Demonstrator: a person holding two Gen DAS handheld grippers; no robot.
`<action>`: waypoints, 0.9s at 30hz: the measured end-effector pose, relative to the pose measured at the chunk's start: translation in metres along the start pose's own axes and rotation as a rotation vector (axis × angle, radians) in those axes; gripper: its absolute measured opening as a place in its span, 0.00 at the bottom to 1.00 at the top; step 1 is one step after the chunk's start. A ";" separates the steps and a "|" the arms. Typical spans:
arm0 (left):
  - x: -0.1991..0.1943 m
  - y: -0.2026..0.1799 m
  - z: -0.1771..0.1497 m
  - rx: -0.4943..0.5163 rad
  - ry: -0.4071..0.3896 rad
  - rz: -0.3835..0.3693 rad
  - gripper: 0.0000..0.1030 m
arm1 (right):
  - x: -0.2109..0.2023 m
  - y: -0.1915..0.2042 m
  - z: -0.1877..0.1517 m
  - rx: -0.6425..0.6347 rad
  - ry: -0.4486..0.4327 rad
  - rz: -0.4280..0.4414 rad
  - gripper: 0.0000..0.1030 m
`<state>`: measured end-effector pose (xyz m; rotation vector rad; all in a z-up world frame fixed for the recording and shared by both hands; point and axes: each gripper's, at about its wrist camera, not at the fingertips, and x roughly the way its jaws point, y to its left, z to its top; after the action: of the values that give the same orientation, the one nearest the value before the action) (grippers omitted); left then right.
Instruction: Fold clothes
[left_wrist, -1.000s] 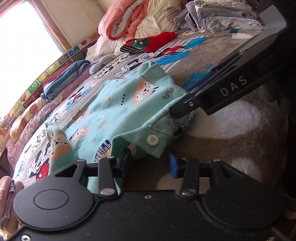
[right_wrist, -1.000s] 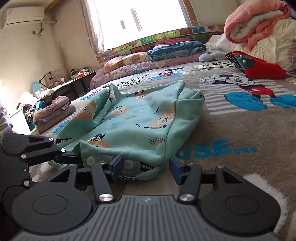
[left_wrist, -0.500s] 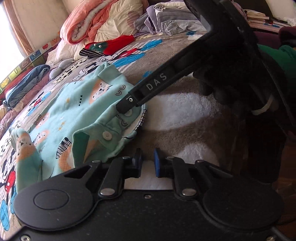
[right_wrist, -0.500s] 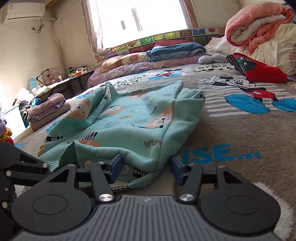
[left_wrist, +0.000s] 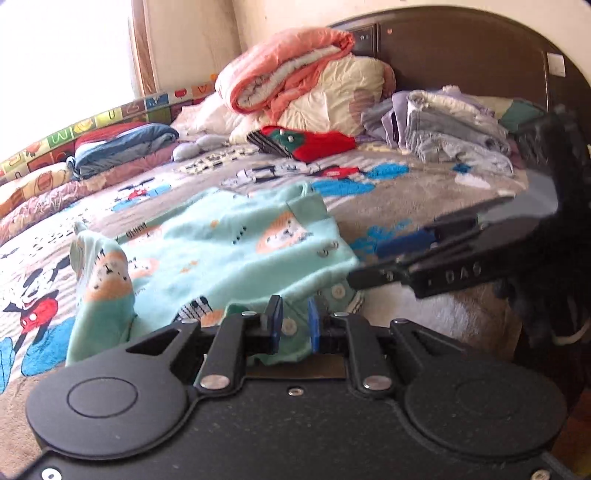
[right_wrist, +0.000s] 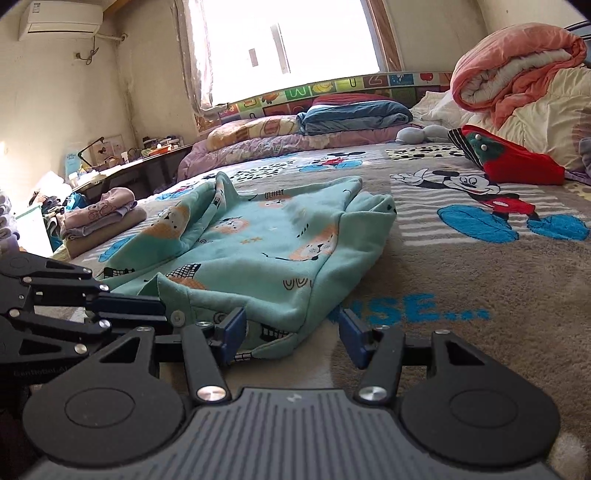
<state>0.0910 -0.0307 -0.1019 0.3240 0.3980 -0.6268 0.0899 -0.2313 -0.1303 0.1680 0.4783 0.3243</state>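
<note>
A teal child's garment (left_wrist: 236, 251) with lion prints and buttons lies spread on the bed. My left gripper (left_wrist: 294, 325) is shut on its near buttoned edge, and a button shows between the blue pads. In the right wrist view the left gripper (right_wrist: 162, 314) comes in from the left and pinches that same edge. My right gripper (right_wrist: 291, 332) is open, and the near corner of the garment (right_wrist: 266, 251) lies between its fingers. In the left wrist view the right gripper (left_wrist: 369, 277) reaches the garment from the right.
The Mickey-print blanket (right_wrist: 480, 280) covers the bed. A red garment (right_wrist: 517, 162) and a rolled pink quilt (right_wrist: 517, 62) lie near the pillows. A stack of grey clothes (left_wrist: 454, 136) sits by the headboard. A small folded pile (right_wrist: 99, 218) rests at the bed's left edge.
My left gripper closed, swung aside, and now pinches the garment's buttoned edge. The right gripper stayed open and edged closer around the garment's corner.
</note>
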 end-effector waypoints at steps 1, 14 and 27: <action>-0.002 0.001 0.003 0.012 -0.015 0.006 0.29 | 0.001 0.001 -0.001 -0.008 0.003 -0.001 0.55; 0.052 -0.003 0.001 0.381 0.212 -0.029 0.09 | 0.018 0.000 -0.008 -0.006 0.060 -0.011 0.55; 0.009 -0.052 -0.061 0.725 0.075 0.188 0.23 | 0.017 -0.014 -0.008 0.089 0.059 -0.007 0.54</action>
<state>0.0494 -0.0496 -0.1682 1.0669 0.1947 -0.5582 0.1045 -0.2374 -0.1477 0.2434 0.5520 0.3016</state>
